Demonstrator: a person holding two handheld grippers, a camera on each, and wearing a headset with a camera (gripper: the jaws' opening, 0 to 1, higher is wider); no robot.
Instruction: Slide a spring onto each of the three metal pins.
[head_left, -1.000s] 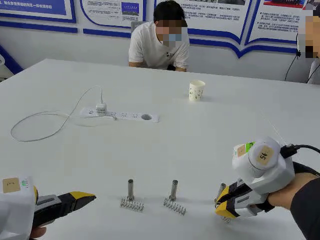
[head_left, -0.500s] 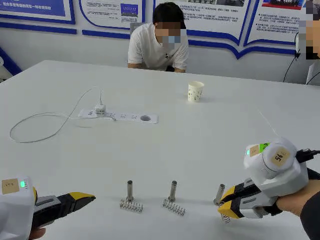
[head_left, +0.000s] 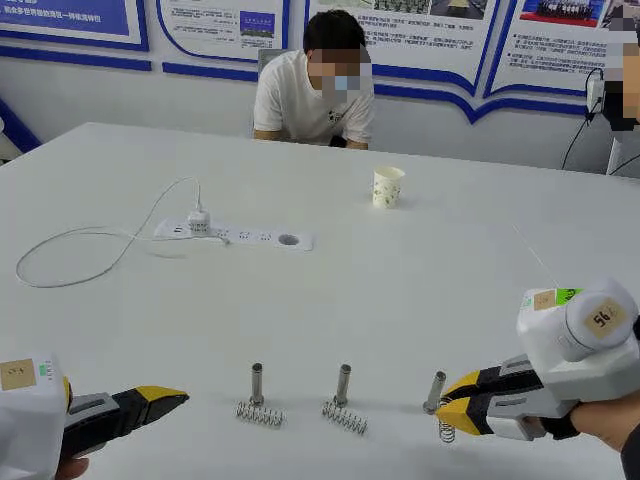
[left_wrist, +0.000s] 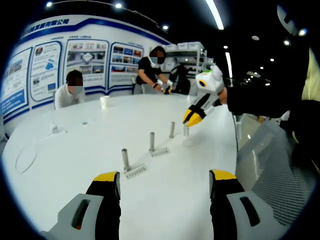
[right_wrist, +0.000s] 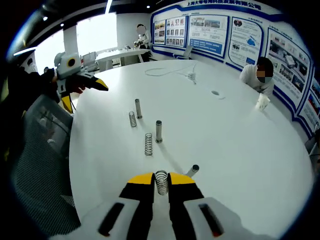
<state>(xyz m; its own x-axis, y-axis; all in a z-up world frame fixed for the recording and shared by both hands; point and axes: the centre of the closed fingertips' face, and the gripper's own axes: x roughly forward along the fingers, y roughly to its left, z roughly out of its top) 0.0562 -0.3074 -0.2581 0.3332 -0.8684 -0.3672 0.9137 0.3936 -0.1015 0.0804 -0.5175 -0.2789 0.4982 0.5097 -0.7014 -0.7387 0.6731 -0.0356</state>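
Note:
Three metal pins stand in a row on the white table (head_left: 400, 290): left pin (head_left: 256, 383), middle pin (head_left: 343, 383), right pin (head_left: 435, 391). A loose spring (head_left: 261, 413) lies in front of the left pin and another spring (head_left: 345, 418) in front of the middle pin. My right gripper (head_left: 450, 410) is shut on a third spring (right_wrist: 161, 182), held upright just beside the right pin (right_wrist: 192, 170). My left gripper (left_wrist: 165, 177) is open and holds nothing, well short of the left pin (left_wrist: 125, 159), low at the left (head_left: 175, 398).
A white power strip (head_left: 250, 236) with a plugged cable (head_left: 80, 245) lies mid-table. A paper cup (head_left: 386, 187) stands farther back. A person in a white shirt (head_left: 312, 95) sits at the far edge. Bare tabletop surrounds the pins.
My right gripper has drawn back a little to the right with the spring, uncovering the right pin. The left gripper has stayed put. The head camera has shifted slightly.

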